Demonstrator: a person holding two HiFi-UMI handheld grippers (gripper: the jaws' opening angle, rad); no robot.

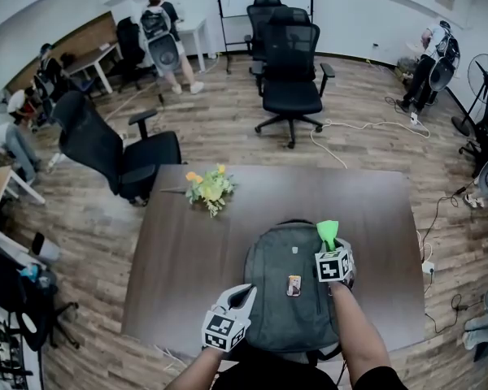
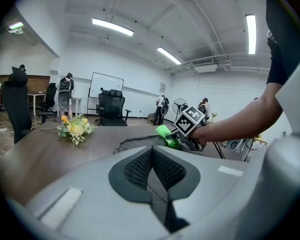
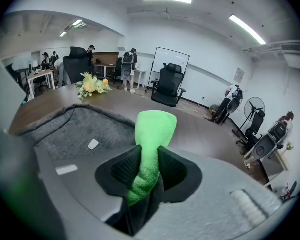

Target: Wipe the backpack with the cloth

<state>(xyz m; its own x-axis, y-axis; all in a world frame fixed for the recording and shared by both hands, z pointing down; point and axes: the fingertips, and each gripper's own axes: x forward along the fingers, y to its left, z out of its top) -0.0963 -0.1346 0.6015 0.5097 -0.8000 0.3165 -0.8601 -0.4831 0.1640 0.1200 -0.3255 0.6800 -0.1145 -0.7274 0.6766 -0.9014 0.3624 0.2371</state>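
Note:
A grey backpack lies flat on the brown table, near its front edge. My right gripper is over the backpack's upper right corner, shut on a bright green cloth that sticks up past the jaws. In the right gripper view the cloth is pinched between the pads of my right gripper, with the backpack below and to the left. My left gripper hovers at the backpack's left edge. In its own view the left gripper is shut on nothing, facing the cloth.
A small bunch of yellow flowers lies on the table beyond the backpack. Black office chairs stand on the wooden floor behind the table, another at its left corner. Several people stand or sit along the walls. Cables trail on the floor at right.

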